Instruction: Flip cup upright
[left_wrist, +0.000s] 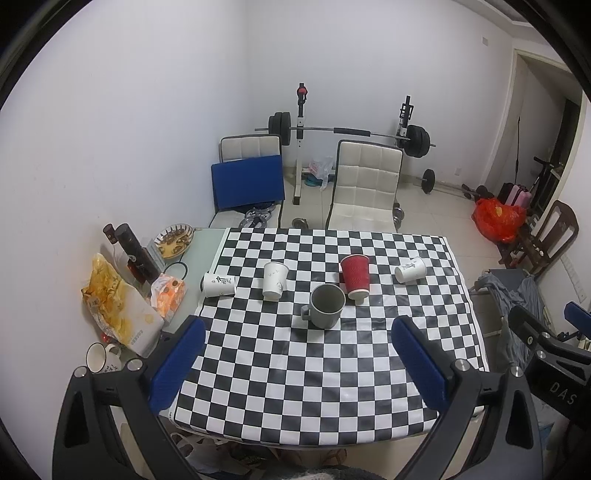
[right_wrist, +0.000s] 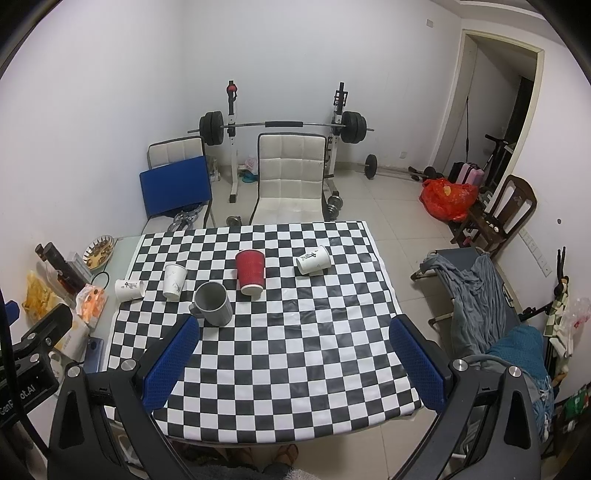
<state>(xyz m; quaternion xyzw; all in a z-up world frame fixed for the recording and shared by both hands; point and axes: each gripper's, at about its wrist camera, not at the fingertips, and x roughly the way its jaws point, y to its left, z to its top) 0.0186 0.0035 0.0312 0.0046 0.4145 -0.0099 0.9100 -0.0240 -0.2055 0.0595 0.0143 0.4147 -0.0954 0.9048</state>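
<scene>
Left tongs and right tongs: both spread wide, empty, poised above the near edge of the checkered worktop. Ahead of both, well apart: grey mug upright; red cup and white cup standing mouth-down. Two printed cups on their sides: one far-left of the left tongs, long axis roughly crosswise, mouth to the left; the other ahead and slightly right of the right tongs, mouth toward the far right. Likely nearest match: right tongs to that right-hand cup.
</scene>
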